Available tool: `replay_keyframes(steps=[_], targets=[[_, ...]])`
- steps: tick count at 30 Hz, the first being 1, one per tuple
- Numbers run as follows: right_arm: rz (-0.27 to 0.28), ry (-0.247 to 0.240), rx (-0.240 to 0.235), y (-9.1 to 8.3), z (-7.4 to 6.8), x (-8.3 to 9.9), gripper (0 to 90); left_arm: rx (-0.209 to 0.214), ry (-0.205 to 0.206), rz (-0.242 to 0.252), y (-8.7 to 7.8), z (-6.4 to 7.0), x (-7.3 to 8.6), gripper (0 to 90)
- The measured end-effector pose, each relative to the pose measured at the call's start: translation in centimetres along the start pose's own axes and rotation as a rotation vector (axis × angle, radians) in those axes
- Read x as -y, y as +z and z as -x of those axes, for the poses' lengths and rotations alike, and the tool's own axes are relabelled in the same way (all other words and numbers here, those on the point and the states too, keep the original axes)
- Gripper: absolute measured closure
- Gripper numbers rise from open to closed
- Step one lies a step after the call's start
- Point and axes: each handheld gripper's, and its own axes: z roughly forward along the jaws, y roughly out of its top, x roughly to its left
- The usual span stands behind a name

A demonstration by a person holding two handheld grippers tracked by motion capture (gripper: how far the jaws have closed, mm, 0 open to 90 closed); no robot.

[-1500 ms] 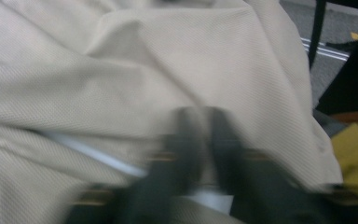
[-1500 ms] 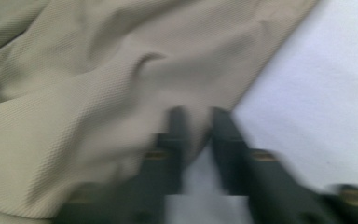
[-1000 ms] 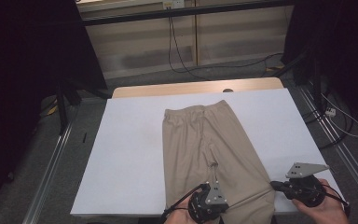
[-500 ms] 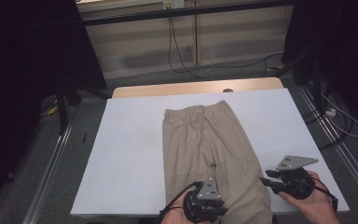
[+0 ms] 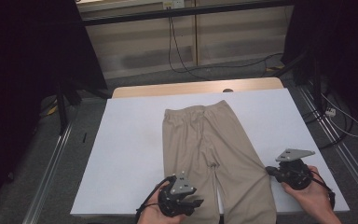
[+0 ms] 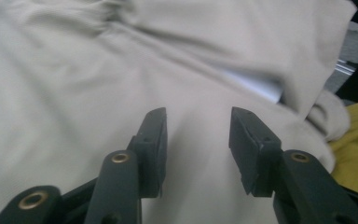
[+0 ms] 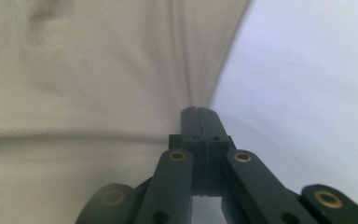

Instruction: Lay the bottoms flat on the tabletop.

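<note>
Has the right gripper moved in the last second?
Yes. The right gripper has slid up the table, away from its near edge, along the trousers' side.

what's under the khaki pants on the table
The khaki pants lie flat on a white sheet covering the table; a wooden edge shows at the far side. What is beneath the fabric itself is hidden.

One pair of beige trousers [image 5: 213, 154], one white table [image 5: 130, 154], two claws: left [image 5: 196, 203], right [image 5: 269, 171]
</note>
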Motion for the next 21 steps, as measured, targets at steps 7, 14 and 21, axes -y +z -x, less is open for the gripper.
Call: replay_keyframes(steps=[7, 14, 21], targets=[[0.06, -0.04, -0.042, -0.9, -2.8, -0.8, 62.2, -0.1, -0.08, 0.005, -3.7, -3.0, 2.5, 62.6], [0.087, -0.117, -0.237, 1.0, -8.3, -3.3, 69.1, -0.118, -0.1, -0.064, -4.3, -3.4, 4.9, 73.0], [0.049, -0.214, -0.345, 2.7, -12.3, -4.2, 65.2, -0.117, -0.061, -0.085, -3.3, -2.0, 4.5, 81.1]])
